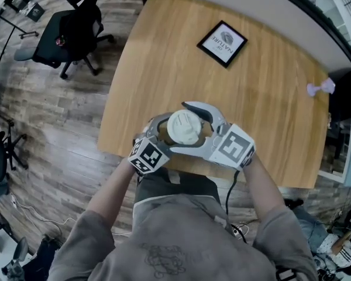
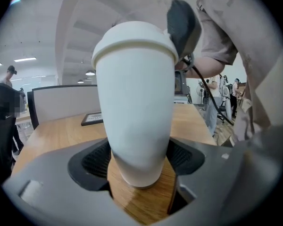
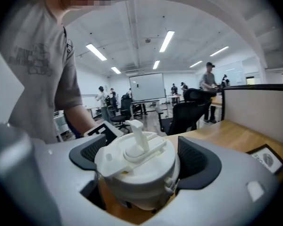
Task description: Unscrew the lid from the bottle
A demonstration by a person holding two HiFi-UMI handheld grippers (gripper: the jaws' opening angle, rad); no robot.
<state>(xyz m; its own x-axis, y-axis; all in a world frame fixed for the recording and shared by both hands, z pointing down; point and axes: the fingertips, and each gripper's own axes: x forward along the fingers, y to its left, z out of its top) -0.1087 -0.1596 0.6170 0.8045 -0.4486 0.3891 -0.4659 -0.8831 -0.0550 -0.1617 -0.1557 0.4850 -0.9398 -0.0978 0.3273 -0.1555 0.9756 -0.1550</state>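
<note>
Desk (image 1: 269,98) of light wood took up most of the head view. Black office chair (image 1: 70,31) stood on the floor off the desk's far left corner. White bottle (image 2: 134,107) was upright at the near edge, left of its middle; could not tell if its base touched the wood. Left gripper (image 2: 137,159) was closed round the bottle's lower body, pads pressing both sides at a wide spread. Right gripper (image 3: 141,159) came in from the opposite side, its pads set wide and clamped on the lid (image 3: 137,166), which sat on the bottle's top with its flip tab raised. Framed picture (image 1: 222,43) lay flat near the far edge. Small lilac object (image 1: 320,87) sat at the right edge.
</note>
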